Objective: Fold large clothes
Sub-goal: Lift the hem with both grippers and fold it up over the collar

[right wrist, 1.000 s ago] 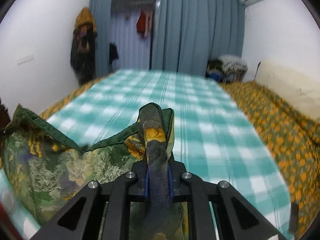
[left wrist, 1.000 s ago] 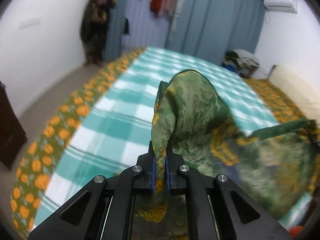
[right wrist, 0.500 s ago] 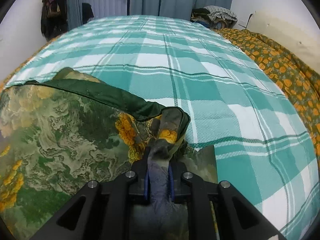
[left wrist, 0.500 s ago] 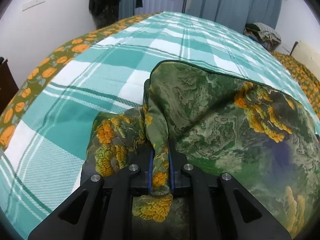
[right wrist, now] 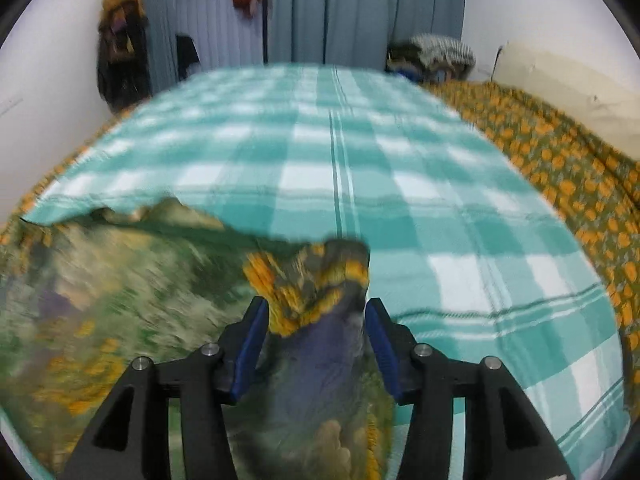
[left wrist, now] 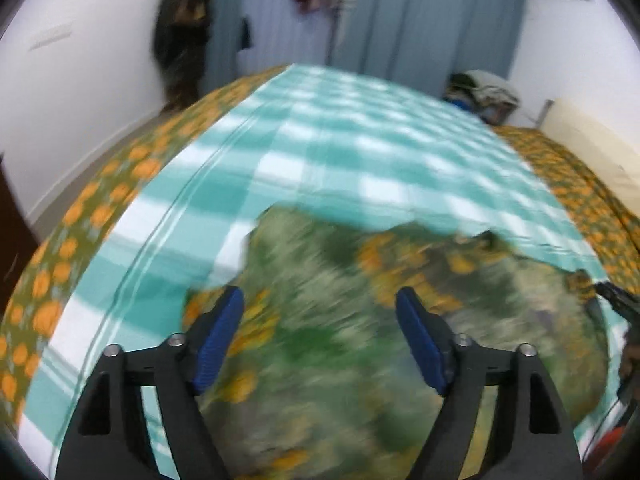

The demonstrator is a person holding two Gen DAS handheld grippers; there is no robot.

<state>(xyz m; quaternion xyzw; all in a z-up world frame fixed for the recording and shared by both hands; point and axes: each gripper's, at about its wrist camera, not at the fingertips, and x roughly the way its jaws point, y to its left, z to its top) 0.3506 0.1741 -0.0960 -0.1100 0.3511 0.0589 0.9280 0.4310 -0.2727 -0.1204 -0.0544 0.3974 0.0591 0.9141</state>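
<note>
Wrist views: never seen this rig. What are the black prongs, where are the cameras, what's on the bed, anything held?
No robot arm here: a person carries a two-finger gripper in each hand, and a fisheye camera on each looks forward along its fingers. The black prongs with blue pads are those fingers. One picture comes from the left gripper, the other from the right gripper.

A green and orange patterned garment lies on a bed covered with a teal checked blanket; it is blurred.

Both sets of jaws have just been opening. The left stands wide, with the garment lying below it, not gripped. The right is partly open; a bunched corner of the garment sits between its pads, which no longer clamp it. So nothing is held.
</note>
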